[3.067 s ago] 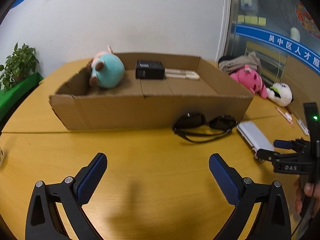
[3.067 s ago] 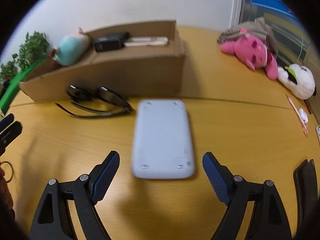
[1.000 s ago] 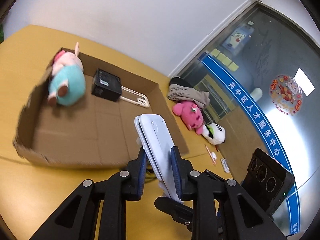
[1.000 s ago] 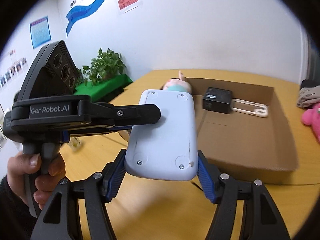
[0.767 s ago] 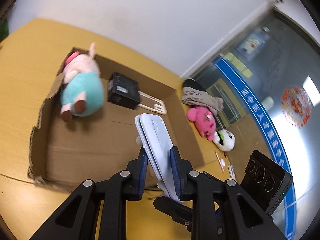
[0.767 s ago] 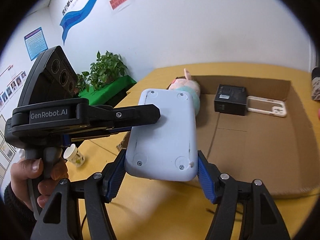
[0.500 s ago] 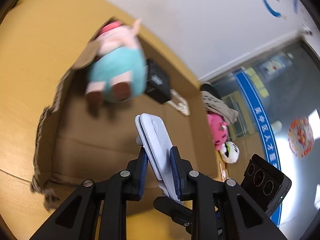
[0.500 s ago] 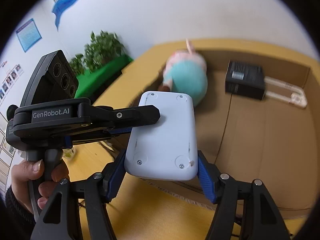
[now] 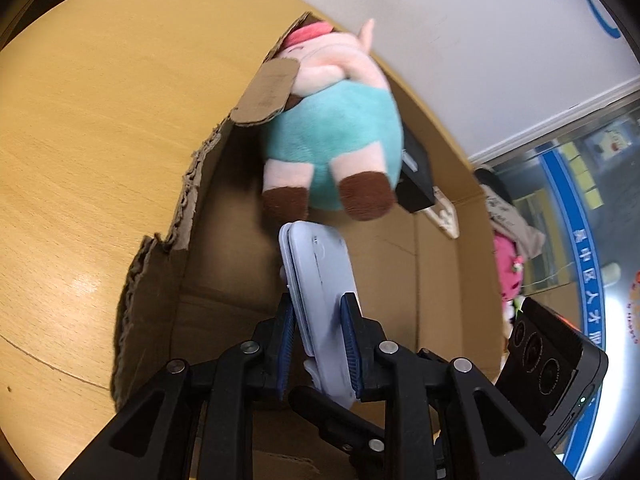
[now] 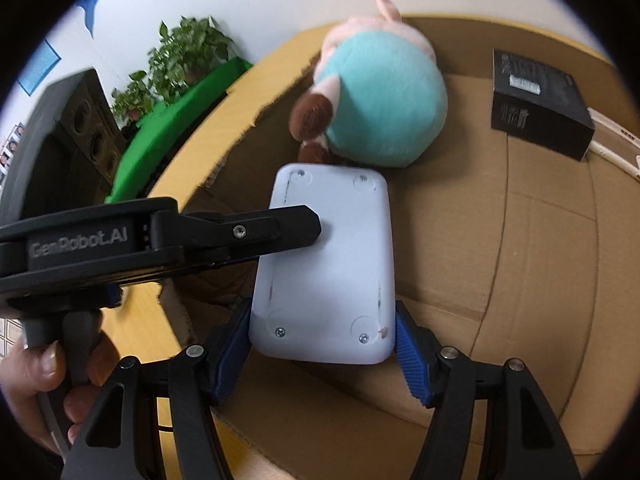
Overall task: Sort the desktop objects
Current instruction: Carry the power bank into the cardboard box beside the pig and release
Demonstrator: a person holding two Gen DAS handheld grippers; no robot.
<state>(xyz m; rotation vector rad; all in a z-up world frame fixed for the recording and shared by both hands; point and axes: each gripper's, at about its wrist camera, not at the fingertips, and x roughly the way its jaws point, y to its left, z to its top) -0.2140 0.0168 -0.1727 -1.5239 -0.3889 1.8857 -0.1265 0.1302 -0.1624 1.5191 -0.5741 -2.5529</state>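
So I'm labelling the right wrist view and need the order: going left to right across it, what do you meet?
Person's hand, left gripper reaching in from that side, white device held by both grippers, black box, white frame-like item at the right edge.

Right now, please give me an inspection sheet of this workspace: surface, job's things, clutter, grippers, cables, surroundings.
Surface: wooden table, carrying an open cardboard box.
Job's things: white flat device held over the box; plush pig, black box and a white frame lie inside.
Clutter: pink plush toy and grey cloth beyond the box.
Grippers: left gripper shut on the device's flat faces; right gripper shut on its side edges.
Cables: nothing seen.
Surroundings: white wall, potted plants on a green stand, glass partition with a blue band.
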